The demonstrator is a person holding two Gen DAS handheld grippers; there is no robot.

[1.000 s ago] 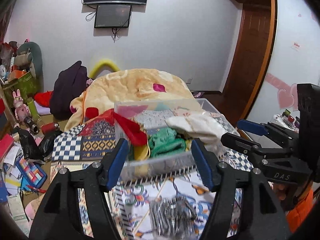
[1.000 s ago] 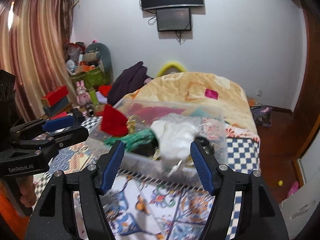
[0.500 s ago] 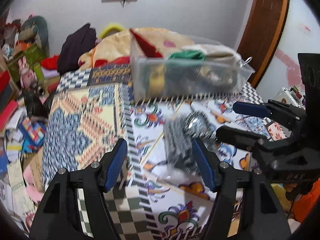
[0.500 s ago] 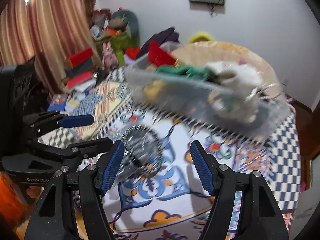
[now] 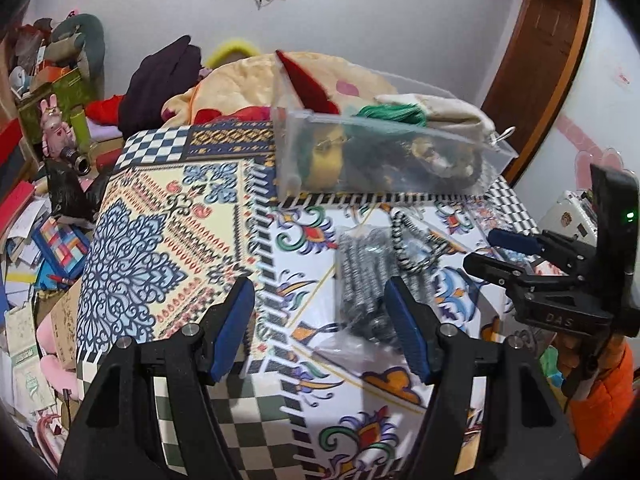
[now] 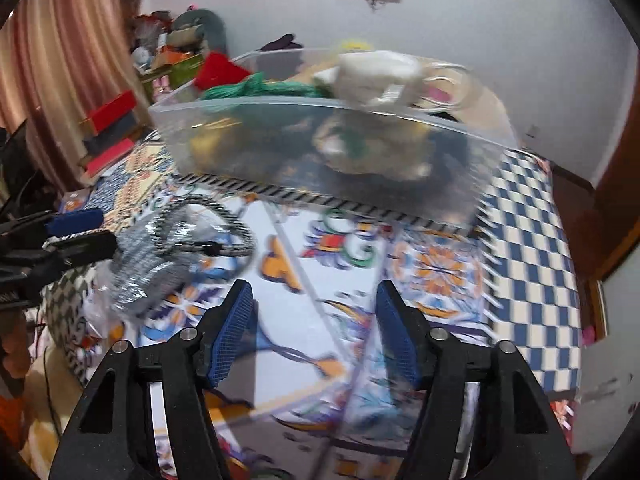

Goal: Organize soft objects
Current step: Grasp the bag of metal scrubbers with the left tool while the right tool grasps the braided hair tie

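Clear plastic bin (image 5: 384,156), rectangular, standing on the patterned bedspread (image 5: 168,240) toward its far end. Contents heaped above the rim: a red cloth (image 5: 308,88) poking up at the left corner, a green knitted piece (image 5: 392,112) in the middle, a cream fabric item (image 5: 448,114) at the right with a metal clip by the rim. Through the wall: something yellow-ochre at the left and dark items along the bottom, too blurred to name.

Same bin in the right wrist view (image 6: 320,144), with red cloth (image 6: 220,70), green knit (image 6: 264,88) and cream item (image 6: 380,76) in the same order, left to right; the view is smeared by motion.

Clear plastic bag (image 5: 372,280) lying on the bedspread just in front of the bin, apart from it, holding grey-and-black striped fabric; a black-and-white cord (image 5: 404,240) loops out of its top.

Left gripper (image 5: 324,328): jaws spread wide, empty, above the bedspread, its right finger overlapping the near edge of the bag.

Right gripper (image 6: 316,328): jaws spread wide, empty, over bare bedspread to the right of the bag (image 6: 160,256).

Floor clutter (image 5: 36,232) of books and boxes left of the bed.
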